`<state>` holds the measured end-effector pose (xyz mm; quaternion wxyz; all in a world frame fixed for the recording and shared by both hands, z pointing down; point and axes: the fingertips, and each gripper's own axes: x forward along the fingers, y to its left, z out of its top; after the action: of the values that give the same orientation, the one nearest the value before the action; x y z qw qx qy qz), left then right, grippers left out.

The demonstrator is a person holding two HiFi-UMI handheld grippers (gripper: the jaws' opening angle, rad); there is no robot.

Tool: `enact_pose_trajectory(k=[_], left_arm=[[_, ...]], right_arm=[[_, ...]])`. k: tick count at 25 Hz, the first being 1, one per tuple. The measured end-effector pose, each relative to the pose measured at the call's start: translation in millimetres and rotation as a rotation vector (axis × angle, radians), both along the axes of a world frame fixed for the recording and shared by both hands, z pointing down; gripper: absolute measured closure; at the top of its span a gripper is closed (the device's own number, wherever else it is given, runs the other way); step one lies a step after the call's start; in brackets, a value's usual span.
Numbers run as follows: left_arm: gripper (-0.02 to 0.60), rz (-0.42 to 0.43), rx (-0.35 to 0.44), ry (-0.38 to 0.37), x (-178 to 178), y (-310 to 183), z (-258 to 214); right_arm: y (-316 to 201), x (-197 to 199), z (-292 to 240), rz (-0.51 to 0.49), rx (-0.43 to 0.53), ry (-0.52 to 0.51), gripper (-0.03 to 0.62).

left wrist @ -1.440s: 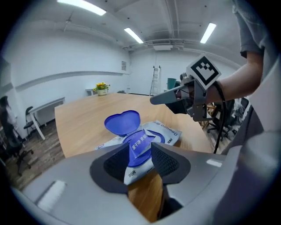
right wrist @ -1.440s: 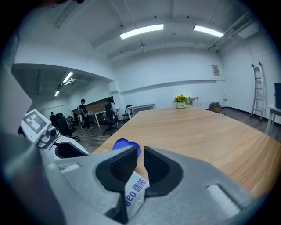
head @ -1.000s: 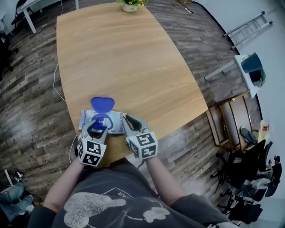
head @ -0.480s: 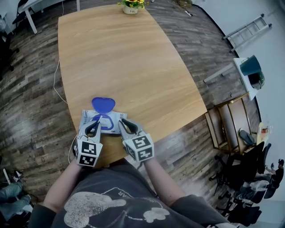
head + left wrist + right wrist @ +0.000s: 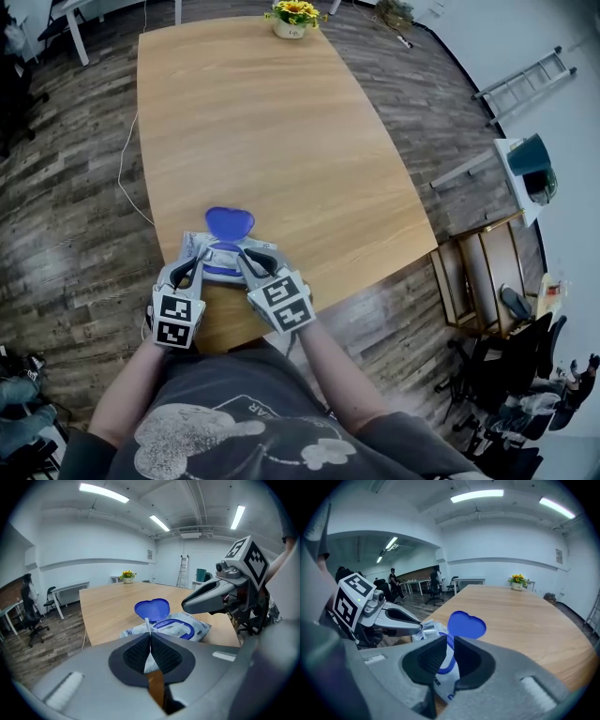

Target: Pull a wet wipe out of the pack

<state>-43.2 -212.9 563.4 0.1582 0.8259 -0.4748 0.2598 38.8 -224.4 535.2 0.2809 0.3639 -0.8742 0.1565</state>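
One wet wipe (image 5: 147, 624) was pinched by its tip in the left gripper (image 5: 150, 641), jaws fully together on it, just above the pack (image 5: 225, 251) at the desk's (image 5: 262, 122) near edge, blue lid (image 5: 230, 222) open. The right gripper (image 5: 446, 651) was clamped on the pack's wrapper — a useful anchor. The wipe wanted a slow, steady draw up and away, the pack pinned down.

Head view steeply down, both gripper views low along table (image 5: 281, 122), sharing pack (image 5: 199, 625)
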Motion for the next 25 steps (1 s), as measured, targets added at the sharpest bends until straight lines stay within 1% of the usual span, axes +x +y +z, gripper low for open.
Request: enact_pose_trajectory(k=[3,5,8,12,15,18,20,25], left_arm=[[0.558,0.018,-0.011,-0.021,-2,1,10],[0.558,0.025,-0.022,-0.028,-2,2,16],[0.558,0.030,-0.043,-0.030,-2,3,21],[0.558,0.036,-0.063,-0.020,-6,5,28],[0.560,0.047,-0.073,-0.010,-5,9,31],[0.560,0.056,-0.082,-0.004,-5,8,33],[0.560,0.060,-0.087,0.001,-6,8,35],[0.560,0.069,-0.091,0.009,-5,7,37]], right_arm=[[0,-19,11,-0.060,-0.014,0.065,0.544],[2,-29,22,-0.115,-0.030,0.122,0.518],[7,-39,37,-0.185,-0.056,0.212,0.507],[9,-42,52,-0.216,-0.088,0.290,0.500],[10,-42,56,-0.234,-0.089,0.332,0.500],[9,-45,58,-0.246,-0.106,0.357,0.504],[9,-47,59,-0.238,-0.125,0.358,0.523],[8,-47,60,-0.197,-0.142,0.303,0.544]])
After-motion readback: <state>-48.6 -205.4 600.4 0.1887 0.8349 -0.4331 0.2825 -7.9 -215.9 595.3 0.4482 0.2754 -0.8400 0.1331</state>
